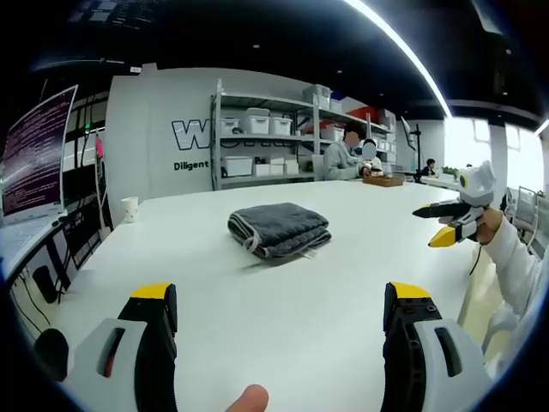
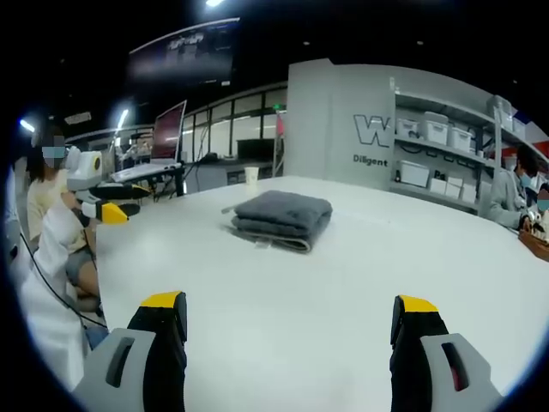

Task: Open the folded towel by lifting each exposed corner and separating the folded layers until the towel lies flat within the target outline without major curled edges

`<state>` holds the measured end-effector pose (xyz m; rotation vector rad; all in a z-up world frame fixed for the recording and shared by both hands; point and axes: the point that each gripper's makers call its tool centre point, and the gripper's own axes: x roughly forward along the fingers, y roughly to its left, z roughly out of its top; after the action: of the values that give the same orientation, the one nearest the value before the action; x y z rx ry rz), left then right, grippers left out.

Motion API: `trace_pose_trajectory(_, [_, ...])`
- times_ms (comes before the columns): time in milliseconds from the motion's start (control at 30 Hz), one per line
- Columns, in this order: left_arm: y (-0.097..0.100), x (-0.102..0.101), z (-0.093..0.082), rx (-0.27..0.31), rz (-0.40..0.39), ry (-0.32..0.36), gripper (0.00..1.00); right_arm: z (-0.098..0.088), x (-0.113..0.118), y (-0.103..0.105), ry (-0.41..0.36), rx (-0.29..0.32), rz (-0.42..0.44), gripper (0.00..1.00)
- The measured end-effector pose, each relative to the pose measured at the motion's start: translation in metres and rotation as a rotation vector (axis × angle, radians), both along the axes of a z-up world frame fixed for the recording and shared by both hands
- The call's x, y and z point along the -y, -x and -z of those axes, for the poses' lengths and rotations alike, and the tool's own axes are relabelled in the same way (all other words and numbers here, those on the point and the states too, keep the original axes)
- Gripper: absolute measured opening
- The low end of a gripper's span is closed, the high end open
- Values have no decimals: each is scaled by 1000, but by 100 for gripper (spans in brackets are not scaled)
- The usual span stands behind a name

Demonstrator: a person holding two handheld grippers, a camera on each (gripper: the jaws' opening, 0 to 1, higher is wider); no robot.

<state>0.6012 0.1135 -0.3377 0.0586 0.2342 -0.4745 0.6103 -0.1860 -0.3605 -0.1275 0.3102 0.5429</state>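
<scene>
A grey towel (image 1: pixel 280 228) lies folded in several layers on the white table (image 1: pixel 257 309), ahead of my left gripper (image 1: pixel 279 300). That gripper is open, its yellow-tipped jaws wide apart and well short of the towel. In the right gripper view the same towel (image 2: pixel 281 218) rests on the table (image 2: pixel 292 300), beyond my open right gripper (image 2: pixel 287 309). The right gripper (image 1: pixel 446 225) also shows at the right of the left gripper view, held in a hand above the table's edge. The left gripper (image 2: pixel 107 209) shows at the left of the right gripper view.
A white cup (image 1: pixel 129 209) stands near the table's far left edge. Shelves with white boxes (image 1: pixel 257 146) line the back wall. People sit at the far end beside a wooden tray (image 1: pixel 383 180). A screen (image 1: pixel 39 150) stands at the left. A person's sleeve (image 1: pixel 515 266) is at the right.
</scene>
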Motion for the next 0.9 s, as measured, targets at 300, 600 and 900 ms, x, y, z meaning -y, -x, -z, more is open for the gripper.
trace_pose_trajectory(300, [-1,-2,1,-4,-6,6,100,-8,0,-15,12,34,-31,99])
trace_pose_trajectory(600, [3,-5,-4,11,-9,13,100,-11,0,-30,185,63,-83,99])
trace_pose_trajectory(900, [7,-11,-8,23,-20,16,100,-30,-6,-51,261,143,-140,99])
